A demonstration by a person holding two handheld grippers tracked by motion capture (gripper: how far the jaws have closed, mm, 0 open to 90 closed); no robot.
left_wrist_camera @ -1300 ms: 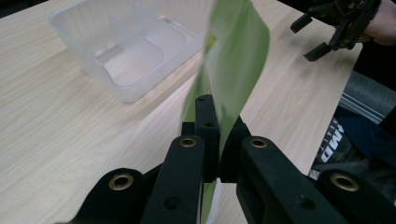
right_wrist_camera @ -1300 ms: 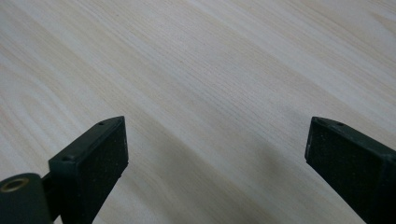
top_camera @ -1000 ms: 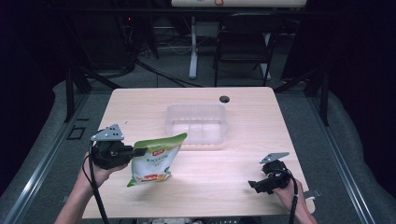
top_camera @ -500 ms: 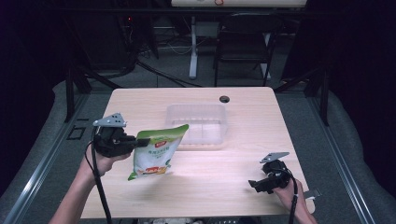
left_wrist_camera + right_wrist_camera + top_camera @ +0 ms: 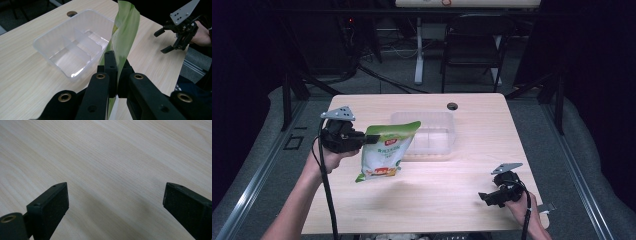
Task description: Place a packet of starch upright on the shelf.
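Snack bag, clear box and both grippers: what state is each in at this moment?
Snack bag: sealed, hanging clear of the table, pinched at its top edge.
Clear divided box: open-topped, empty, upright on the table.
Left gripper: shut on the snack bag.
Right gripper: open, holding nothing, low over bare table.

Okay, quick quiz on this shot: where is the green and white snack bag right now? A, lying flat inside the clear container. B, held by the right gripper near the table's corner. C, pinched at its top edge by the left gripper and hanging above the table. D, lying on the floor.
C: the left gripper is shut on the top edge of the snack bag, which hangs clear of the table beside the clear container.
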